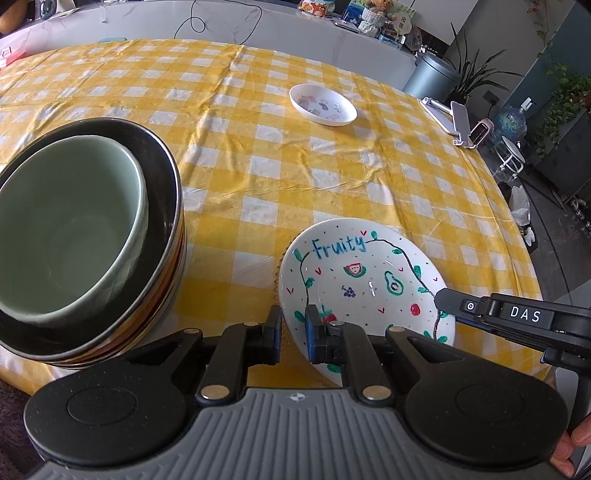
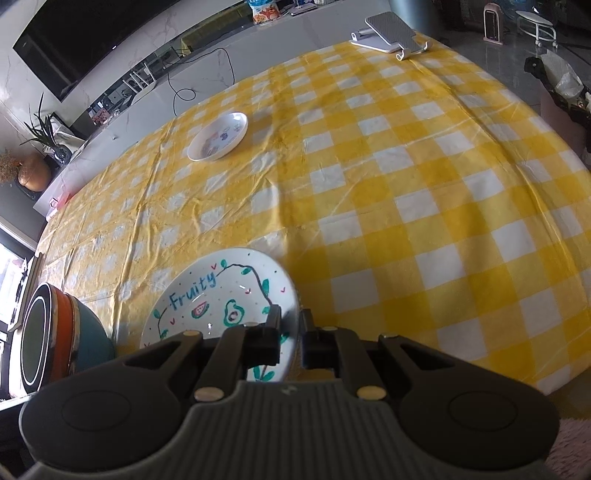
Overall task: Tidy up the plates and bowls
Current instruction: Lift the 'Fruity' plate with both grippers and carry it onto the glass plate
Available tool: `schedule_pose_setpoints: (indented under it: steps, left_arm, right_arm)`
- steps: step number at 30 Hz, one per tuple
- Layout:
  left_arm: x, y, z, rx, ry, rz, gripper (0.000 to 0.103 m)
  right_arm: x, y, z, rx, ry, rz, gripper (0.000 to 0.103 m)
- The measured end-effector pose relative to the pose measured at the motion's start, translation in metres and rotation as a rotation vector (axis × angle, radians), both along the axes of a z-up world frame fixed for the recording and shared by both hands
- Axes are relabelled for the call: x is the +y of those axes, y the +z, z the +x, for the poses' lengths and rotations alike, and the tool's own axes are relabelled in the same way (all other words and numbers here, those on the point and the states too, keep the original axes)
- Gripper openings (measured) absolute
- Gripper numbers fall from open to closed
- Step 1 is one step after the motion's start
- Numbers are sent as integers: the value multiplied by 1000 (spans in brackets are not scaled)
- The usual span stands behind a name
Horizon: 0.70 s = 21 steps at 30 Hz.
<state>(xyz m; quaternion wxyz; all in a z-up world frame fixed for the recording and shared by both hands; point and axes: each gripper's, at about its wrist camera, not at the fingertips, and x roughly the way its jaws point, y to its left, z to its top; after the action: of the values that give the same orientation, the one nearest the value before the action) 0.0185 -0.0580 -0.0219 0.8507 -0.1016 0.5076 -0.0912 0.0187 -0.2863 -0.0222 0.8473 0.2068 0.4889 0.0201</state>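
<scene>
- One yellow-and-white checked tablecloth (image 1: 295, 155) covers the whole table; grey counter (image 1: 258, 26) and potted plants (image 1: 476, 74) behind.
- Stacked bowls (image 1: 74, 236) sit at near left edge, green one on top.
- "Fruity" plate (image 1: 354, 273) lies near front edge.
- Small white dish (image 1: 323, 104) well apart, farther back.
- Left gripper (image 1: 293, 332) narrow, straddling the plate's rim; right gripper (image 2: 290, 332) likewise on the opposite rim.

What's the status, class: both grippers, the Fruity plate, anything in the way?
Left gripper and right gripper both shut on Fruity plate, opposite rims. Bowl stack close on the left. Small plate far off, nothing blocking.
</scene>
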Motion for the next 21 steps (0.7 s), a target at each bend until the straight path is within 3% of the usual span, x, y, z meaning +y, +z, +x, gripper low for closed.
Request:
schedule_pose_setpoints:
  steps: [11,21]
  left_arm:
    - [-2,-3,0,5,-5,20,14]
    - [-9,0,-2,-29,-27,63,14]
  right_arm:
    - [21,-2,-1,-14,66,-155,8]
    - [32,-3,-1,-29,101,-233,8]
